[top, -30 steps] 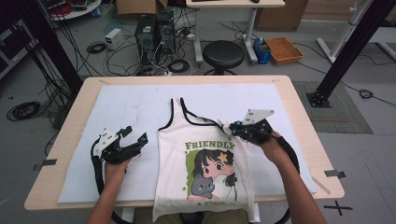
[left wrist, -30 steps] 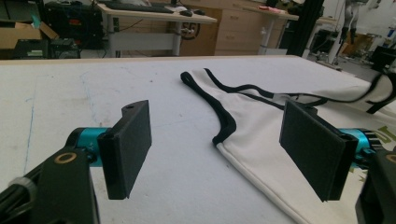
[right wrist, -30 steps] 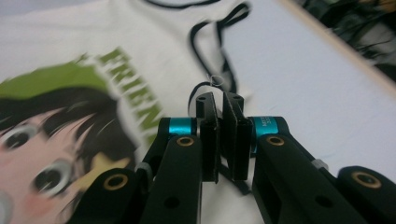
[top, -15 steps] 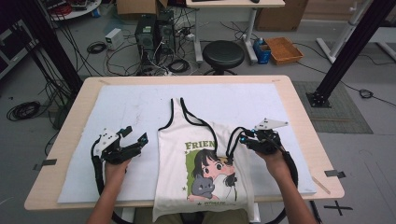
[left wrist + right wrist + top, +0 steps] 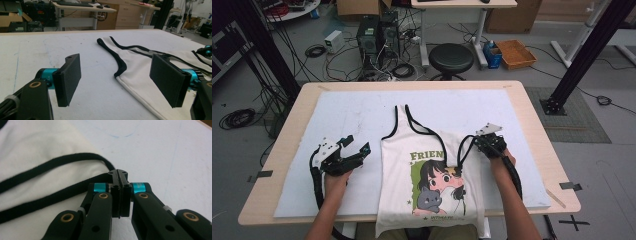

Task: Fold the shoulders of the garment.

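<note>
A white tank top [image 5: 396,190] with black trim and a cartoon print lies flat on the white mat, its hem hanging over the near table edge. Its right shoulder is folded in over the print. My right gripper [image 5: 478,142] rests low at that fold; its jaws have just been closing and are shut on the black strap [image 5: 62,160], which runs into the tips of the right gripper [image 5: 119,173]. My left gripper [image 5: 356,144] hovers left of the shirt, open, with nothing between its pads [image 5: 70,77]. The shirt's left edge [image 5: 140,67] lies ahead of it.
The white mat [image 5: 352,115] covers most of the wooden table [image 5: 292,125]. Beyond the far edge a black stool [image 5: 452,57], computer towers [image 5: 374,35] with tangled cables and an orange tray [image 5: 516,52] stand on the floor.
My right gripper has dropped toward the mat and shifted slightly right, pulling the shirt's right shoulder and strap over the printed lettering. The left gripper has stayed where it was.
</note>
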